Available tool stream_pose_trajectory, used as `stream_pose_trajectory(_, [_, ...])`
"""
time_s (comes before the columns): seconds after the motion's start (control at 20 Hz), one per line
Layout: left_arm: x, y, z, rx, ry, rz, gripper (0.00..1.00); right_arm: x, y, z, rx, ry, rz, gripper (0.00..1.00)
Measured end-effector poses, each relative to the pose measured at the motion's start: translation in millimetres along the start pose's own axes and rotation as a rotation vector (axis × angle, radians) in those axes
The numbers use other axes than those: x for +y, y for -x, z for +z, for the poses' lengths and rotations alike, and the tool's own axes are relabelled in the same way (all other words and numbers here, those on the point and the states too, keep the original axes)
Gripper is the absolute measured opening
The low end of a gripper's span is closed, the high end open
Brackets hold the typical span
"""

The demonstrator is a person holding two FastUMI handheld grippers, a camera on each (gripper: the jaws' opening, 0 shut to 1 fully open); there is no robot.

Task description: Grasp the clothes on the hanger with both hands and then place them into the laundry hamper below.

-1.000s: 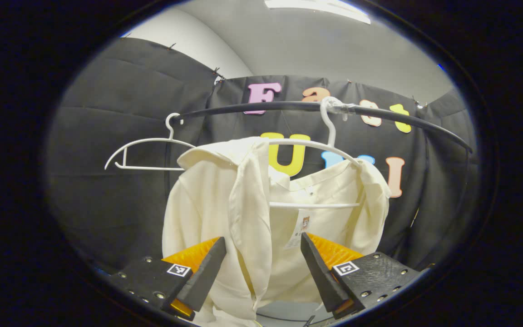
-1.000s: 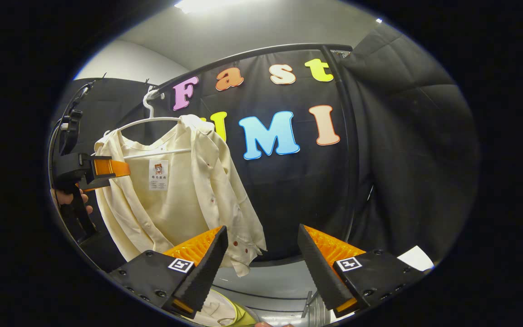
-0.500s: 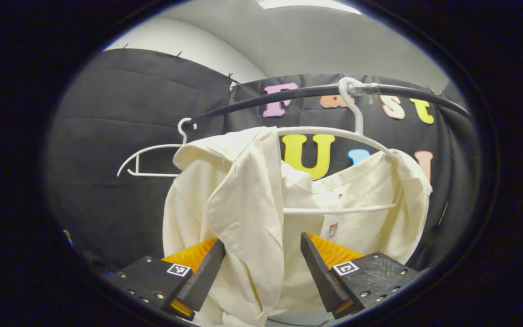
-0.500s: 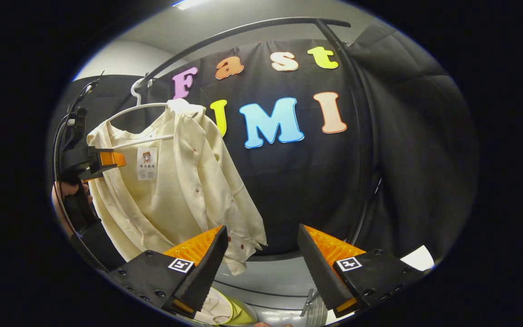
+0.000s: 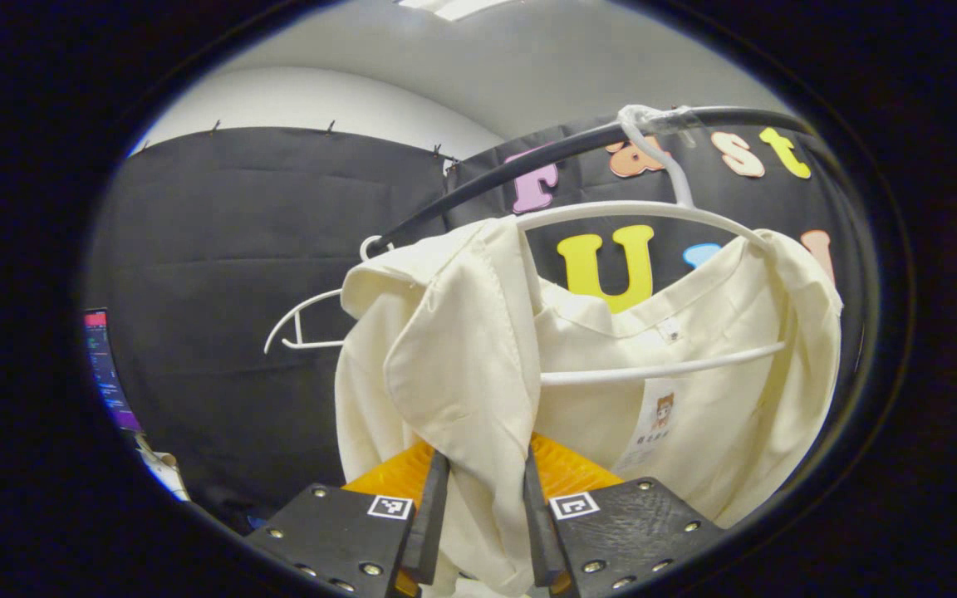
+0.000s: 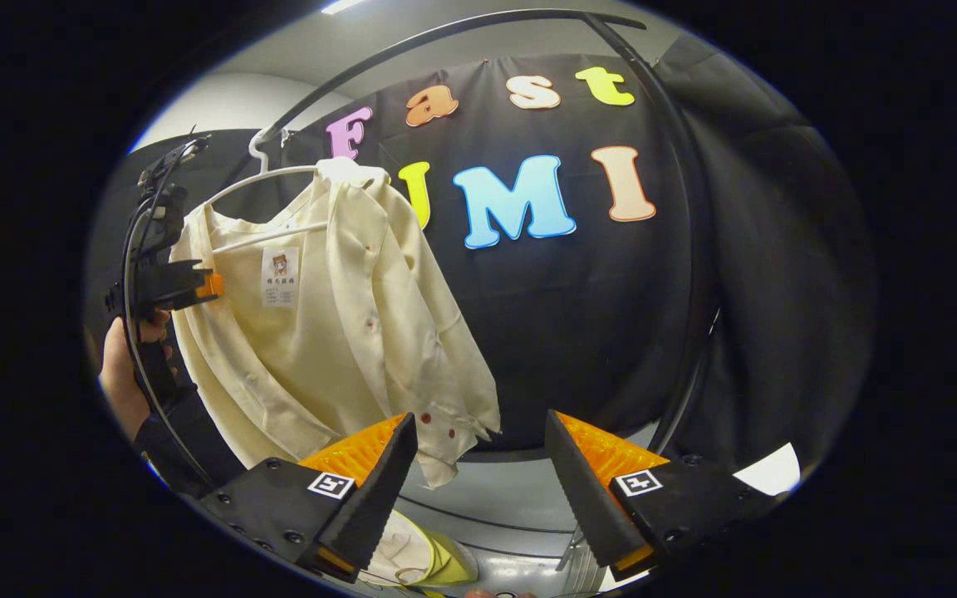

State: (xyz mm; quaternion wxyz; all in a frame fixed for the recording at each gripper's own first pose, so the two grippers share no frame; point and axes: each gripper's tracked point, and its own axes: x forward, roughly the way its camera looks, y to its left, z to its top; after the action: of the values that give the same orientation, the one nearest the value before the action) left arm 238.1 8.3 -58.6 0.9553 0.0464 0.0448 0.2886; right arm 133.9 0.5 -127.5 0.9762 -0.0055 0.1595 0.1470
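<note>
A cream shirt (image 5: pixel 462 365) hangs on a white hanger (image 5: pixel 661 212) from the black rail (image 5: pixel 528 158). In the left gripper view my left gripper (image 5: pixel 478 515) is shut on the shirt's front edge, both fingers pressing the fabric. In the right gripper view the same shirt (image 6: pixel 337 316) hangs at the left, and the left gripper (image 6: pixel 196 286), held by a hand (image 6: pixel 117 378), grips its left side. My right gripper (image 6: pixel 478 482) stands open, below and right of the shirt's hanging sleeve (image 6: pixel 453 390), with nothing between its fingers. The hamper's yellow-green rim (image 6: pixel 445 569) peeks out at the bottom.
An empty white hanger (image 5: pixel 304 320) hangs further left on the rail. The rack's black upright (image 6: pixel 694 249) curves down at the right. A lit screen (image 5: pixel 109 365) sits at the far left. Grey floor (image 6: pixel 495 507) lies under the rack.
My left gripper moved in on the shirt and shut on its front edge. The right gripper stayed open and shifted slightly; the shirt swung a little.
</note>
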Motion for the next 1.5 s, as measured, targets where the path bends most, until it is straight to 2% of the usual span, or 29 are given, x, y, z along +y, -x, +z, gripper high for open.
stream_pose_trajectory(0.05, [5, 4, 1, -0.003, -0.005, 0.006, 0.31, 1, 1, -4, 0.013, -0.002, -0.001, 0.98])
stream_pose_trajectory(0.1, [11, 4, 1, -0.009, -0.006, 0.007, 0.24, 2, 2, -5, 0.021, -0.008, -0.001, 0.93])
stream_pose_trajectory(0.2, [6, 8, 2, -0.012, 0.021, -0.064, 0.08, 7, 6, -3, 0.02, -0.019, -0.003, 0.93])
stream_pose_trajectory(0.25, [6, 9, 3, -0.015, 0.041, -0.098, 0.1, 9, 4, -1, 0.012, -0.014, -0.012, 0.93])
stream_pose_trajectory(0.3, [14, 11, 3, -0.017, 0.058, -0.101, 0.1, 10, 5, 2, 0.002, -0.008, -0.029, 0.98])
stream_pose_trajectory(0.35, [13, 11, 5, -0.013, 0.078, -0.141, 0.01, 12, 4, 6, -0.007, -0.008, -0.043, 0.98])
stream_pose_trajectory(0.4, [12, 13, 6, -0.009, 0.1, -0.181, 0.02, 15, 4, 11, -0.019, -0.014, -0.055, 0.98])
stream_pose_trajectory(0.65, [33, 18, 21, -0.047, 0.149, -0.271, 0.01, 34, -2, 52, -0.119, -0.017, -0.134, 0.98])
stream_pose_trajectory(0.8, [42, 25, 26, -0.048, 0.224, -0.322, 0.01, 54, -5, 75, -0.168, -0.011, -0.166, 0.98])
stream_pose_trajectory(0.9, [50, 32, 35, -0.081, 0.221, -0.367, 0.01, 70, 4, 90, -0.209, -0.005, -0.181, 0.98])
stream_pose_trajectory(1.05, [64, 33, 41, -0.109, 0.237, -0.428, 0.01, 95, 9, 115, -0.277, 0.024, -0.19, 0.98])
stream_pose_trajectory(1.2, [75, 25, 46, -0.11, 0.295, -0.482, 0.01, 121, 5, 134, -0.299, 0.067, -0.177, 0.98])
stream_pose_trajectory(1.4, [83, 24, 49, -0.116, 0.316, -0.535, 0.01, 140, 0, 152, -0.33, 0.118, -0.173, 0.98])
stream_pose_trajectory(1.45, [84, 22, 47, -0.117, 0.316, -0.538, 0.01, 145, -4, 156, -0.341, 0.134, -0.169, 0.93])
stream_pose_trajectory(1.5, [85, 19, 46, -0.113, 0.317, -0.536, 0.01, 148, -10, 159, -0.342, 0.153, -0.162, 0.98])
